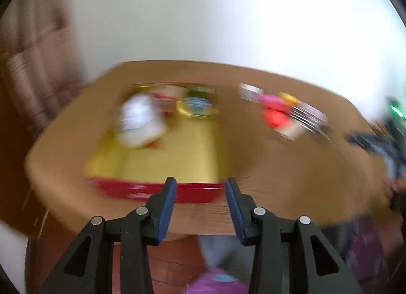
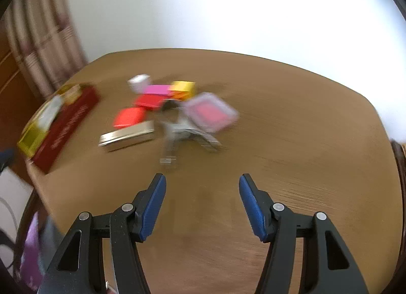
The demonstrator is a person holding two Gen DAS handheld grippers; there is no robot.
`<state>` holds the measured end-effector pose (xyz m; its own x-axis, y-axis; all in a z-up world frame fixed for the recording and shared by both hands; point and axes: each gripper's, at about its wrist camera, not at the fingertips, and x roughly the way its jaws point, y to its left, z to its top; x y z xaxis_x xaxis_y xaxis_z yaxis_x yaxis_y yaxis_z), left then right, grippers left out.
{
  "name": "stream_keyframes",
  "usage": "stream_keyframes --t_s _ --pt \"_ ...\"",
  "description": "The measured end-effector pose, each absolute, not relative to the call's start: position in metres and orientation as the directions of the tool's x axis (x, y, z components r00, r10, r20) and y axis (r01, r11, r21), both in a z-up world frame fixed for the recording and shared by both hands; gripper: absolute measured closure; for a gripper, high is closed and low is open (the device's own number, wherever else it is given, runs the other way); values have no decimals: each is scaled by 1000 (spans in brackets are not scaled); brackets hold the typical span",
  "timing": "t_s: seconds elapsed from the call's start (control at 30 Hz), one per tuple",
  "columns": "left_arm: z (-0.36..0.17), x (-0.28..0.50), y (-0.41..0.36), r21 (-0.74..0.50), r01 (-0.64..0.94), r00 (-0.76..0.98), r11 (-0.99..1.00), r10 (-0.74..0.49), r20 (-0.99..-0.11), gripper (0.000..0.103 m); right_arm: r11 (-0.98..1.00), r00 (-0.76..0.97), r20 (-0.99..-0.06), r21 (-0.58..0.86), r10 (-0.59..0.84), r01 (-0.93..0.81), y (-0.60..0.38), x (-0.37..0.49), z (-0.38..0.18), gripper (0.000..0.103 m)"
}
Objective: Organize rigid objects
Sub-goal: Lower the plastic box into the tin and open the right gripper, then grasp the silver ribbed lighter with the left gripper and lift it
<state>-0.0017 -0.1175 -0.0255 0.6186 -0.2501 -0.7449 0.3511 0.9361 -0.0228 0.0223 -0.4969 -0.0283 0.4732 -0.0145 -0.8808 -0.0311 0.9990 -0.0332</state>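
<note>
Left gripper [image 1: 200, 187] partly open and empty over the red box [image 1: 157, 190], right gripper [image 2: 202, 183] wider, empty, above the bare table [image 2: 291, 141]

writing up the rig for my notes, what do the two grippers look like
Both look alike. The left gripper and the right gripper each have two matte black plastic fingers with triangular cut-outs, round silver pivot pins at the linkages, and blue ribbed pads on the inner faces. No cables, markings or sleeves show.
</note>
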Motion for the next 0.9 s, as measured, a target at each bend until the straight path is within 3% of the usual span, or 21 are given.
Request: stream_keyframes --t_s 0.13,0.33,0.37,0.6,0.9 --pt "-24 14 -193 16 578 546 816 -372 -750 62 998 475 -880 6 -27 67 -527 16 -44 45" --pt "-36 69 -272 15 738 426 674 -450 -785 62 995 482 -876 71 30 67 -533 6 -58 39" --pt "-39 77 -278 3 752 402 659 -455 -794 62 995 489 -871 84 45 59 -531 6 -57 34" --pt "-79 129 -305 -101 766 225 634 -412 -883 62 987 494 -861 156 122 28 -532 8 -59 33" --pt "-90 141 -313 -40 773 216 633 -323 -922 62 973 496 -849 229 184 31 -538 9 -59 32"
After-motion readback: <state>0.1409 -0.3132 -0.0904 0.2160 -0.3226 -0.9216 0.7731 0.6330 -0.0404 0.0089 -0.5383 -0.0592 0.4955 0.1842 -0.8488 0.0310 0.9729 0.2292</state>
